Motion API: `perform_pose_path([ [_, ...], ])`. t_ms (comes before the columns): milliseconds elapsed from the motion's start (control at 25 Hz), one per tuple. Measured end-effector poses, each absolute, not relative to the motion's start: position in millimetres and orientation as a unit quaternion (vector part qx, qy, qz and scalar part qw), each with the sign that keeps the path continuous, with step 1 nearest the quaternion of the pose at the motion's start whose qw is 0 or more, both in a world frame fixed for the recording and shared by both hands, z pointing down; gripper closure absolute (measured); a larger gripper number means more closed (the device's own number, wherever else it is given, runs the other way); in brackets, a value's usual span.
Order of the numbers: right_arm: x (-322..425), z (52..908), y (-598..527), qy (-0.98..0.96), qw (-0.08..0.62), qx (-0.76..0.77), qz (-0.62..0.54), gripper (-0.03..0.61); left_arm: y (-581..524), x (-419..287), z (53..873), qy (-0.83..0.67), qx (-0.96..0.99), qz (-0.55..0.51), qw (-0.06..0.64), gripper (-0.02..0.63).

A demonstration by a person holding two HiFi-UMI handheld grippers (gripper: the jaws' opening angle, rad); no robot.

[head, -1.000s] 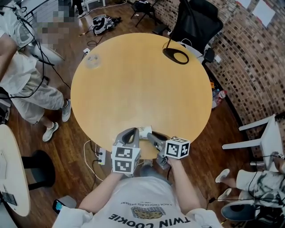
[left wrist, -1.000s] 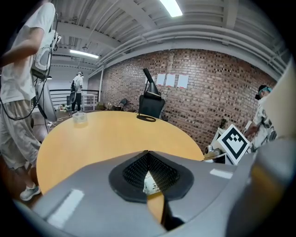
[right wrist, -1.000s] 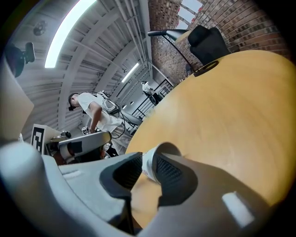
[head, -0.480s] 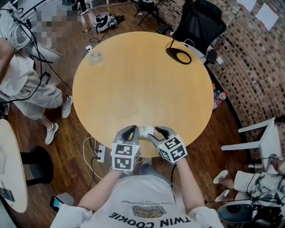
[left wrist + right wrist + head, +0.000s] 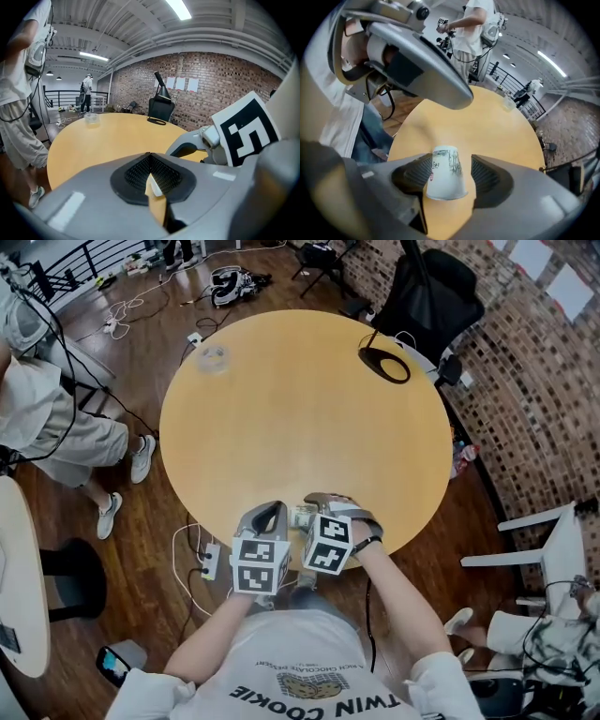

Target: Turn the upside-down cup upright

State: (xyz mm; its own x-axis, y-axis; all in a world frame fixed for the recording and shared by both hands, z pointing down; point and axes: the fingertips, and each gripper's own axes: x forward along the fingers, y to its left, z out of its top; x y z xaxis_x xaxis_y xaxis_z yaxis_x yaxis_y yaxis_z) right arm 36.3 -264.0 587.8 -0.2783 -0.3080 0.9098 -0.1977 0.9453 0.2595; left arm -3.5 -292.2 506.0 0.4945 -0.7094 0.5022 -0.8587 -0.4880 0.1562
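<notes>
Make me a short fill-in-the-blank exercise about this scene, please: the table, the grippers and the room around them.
1. The wooden table has a ___ top.
2. The right gripper has a white paper ___ between its jaws.
3. The wall beyond the table is built of ___.

Missing words: round; cup; brick.

Note: the right gripper's jaws have just been opening. Their pads stand on either side of the cup and do not press on it.
</notes>
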Motion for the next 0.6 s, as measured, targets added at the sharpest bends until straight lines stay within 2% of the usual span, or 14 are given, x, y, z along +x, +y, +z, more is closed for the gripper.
perform_pose_path([
  [120,30,608,-264,-0.769,0.628,0.105,-0.062,0.304,-294,-16,506,-0.478,0.835,0.184,0.201,0.607],
  [600,25,640,-263,-0.702,0.705,0.022,-0.095,0.304,-293,-54,511,-0.517,0.81,0.173,0.218,0.607],
])
